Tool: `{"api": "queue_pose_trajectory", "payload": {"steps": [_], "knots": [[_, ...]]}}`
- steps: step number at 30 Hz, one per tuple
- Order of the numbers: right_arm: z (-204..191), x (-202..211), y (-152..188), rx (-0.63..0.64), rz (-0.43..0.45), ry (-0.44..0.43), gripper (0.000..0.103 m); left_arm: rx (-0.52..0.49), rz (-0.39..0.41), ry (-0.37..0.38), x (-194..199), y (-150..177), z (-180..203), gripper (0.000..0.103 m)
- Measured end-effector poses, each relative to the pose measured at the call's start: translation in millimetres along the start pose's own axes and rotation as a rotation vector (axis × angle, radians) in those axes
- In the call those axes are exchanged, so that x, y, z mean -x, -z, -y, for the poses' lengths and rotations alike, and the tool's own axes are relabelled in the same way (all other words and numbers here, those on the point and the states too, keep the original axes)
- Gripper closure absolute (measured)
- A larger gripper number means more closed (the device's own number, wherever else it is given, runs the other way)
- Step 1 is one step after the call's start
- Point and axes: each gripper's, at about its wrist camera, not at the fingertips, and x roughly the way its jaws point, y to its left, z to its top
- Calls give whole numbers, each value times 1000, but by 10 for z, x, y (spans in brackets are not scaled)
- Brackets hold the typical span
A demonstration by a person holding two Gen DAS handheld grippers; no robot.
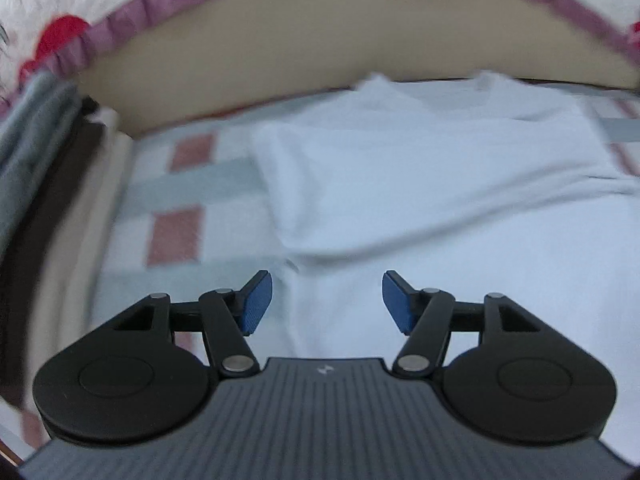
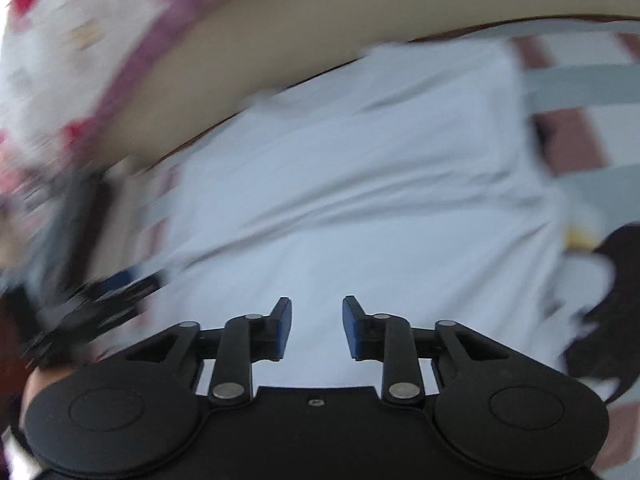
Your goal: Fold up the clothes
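Observation:
A white garment (image 1: 420, 184) lies partly folded on a checked cover, with a fold edge running across its near half. My left gripper (image 1: 327, 300) hangs above its near part, jaws apart, blue pads (image 1: 256, 304) bare, nothing between them. In the right wrist view the same white garment (image 2: 352, 184) fills the middle. Above it my right gripper (image 2: 316, 328) stands open with a narrower gap and no cloth in it. The left gripper (image 2: 100, 304) shows as a dark blur at the left edge of that view.
The checked cover (image 1: 180, 200) has pink and grey squares. A beige board (image 1: 300, 52) rises behind it, under a white floral spread with a purple frill (image 1: 132, 20). Grey cloth (image 1: 28, 152) hangs at the left. A dark garment (image 2: 608, 304) lies at the right.

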Motion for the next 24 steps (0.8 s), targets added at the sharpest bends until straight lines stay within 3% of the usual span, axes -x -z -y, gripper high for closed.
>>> {"api": "queue_pose_trajectory", "payload": {"steps": [1, 3, 7, 12, 14, 17, 20, 24], "knots": [[-85, 27, 109, 28, -19, -30, 61, 6, -31, 70, 88, 89, 15, 42], [-184, 41, 310, 66, -82, -60, 60, 10, -100, 198, 243, 276, 54, 42], [-348, 95, 661, 160, -236, -60, 60, -122, -220, 248, 475, 646, 297, 42], [-428, 361, 852, 345, -394, 146, 59, -247, -308, 189, 455, 895, 573, 42], [-317, 478, 868, 312, -475, 231, 58, -285, -323, 143, 393, 908, 660, 42], [-49, 605, 878, 159, -592, 304, 58, -323, -304, 81, 391, 930, 783, 38], [101, 709, 949, 143, -635, 374, 42, -340, -304, 45, 395, 978, 876, 34], [334, 747, 1018, 181, -662, 484, 40, -369, -333, 28, 350, 1046, 998, 32]]}}
